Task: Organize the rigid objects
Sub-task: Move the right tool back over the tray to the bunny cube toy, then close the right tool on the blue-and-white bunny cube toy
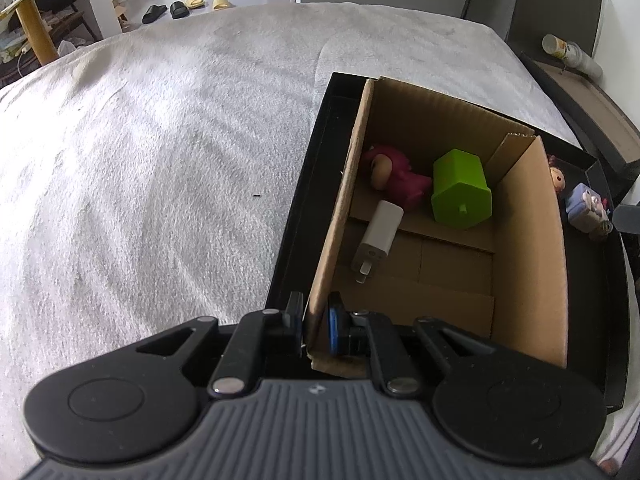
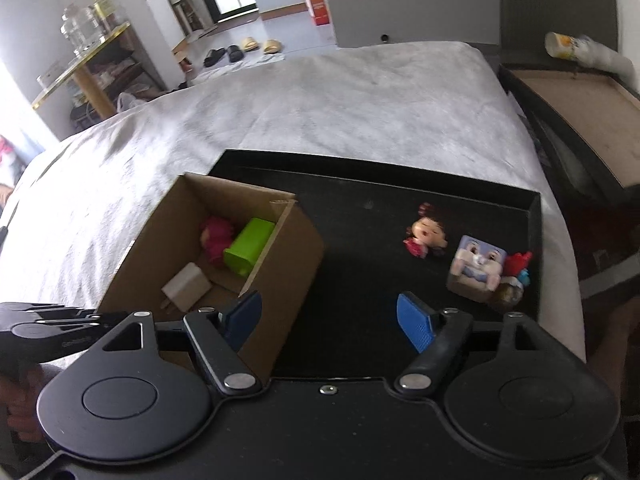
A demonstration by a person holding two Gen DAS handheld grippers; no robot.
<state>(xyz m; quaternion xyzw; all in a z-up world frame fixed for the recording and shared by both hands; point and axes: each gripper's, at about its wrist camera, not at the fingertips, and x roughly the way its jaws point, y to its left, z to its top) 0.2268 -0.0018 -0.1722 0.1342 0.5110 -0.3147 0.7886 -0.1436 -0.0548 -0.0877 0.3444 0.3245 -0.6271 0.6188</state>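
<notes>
Left hand-held gripper (image 1: 314, 322) pinching cardboard box (image 1: 528, 240) wall, charger (image 1: 378, 236) prongs nearward

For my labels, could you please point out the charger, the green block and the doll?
charger (image 1: 378, 234): left wrist view, white body.
green block (image 1: 460, 190): left wrist view, top face.
doll (image 2: 426, 234): right wrist view, face.

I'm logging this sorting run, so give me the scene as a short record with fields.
surface: black tray on a grey blanket
box: cardboard box on the tray
in box: pink toy, green block, white charger
on tray outside box: doll figure, bunny figure
left gripper: shut on the box wall
right gripper: open, holding nothing
</notes>
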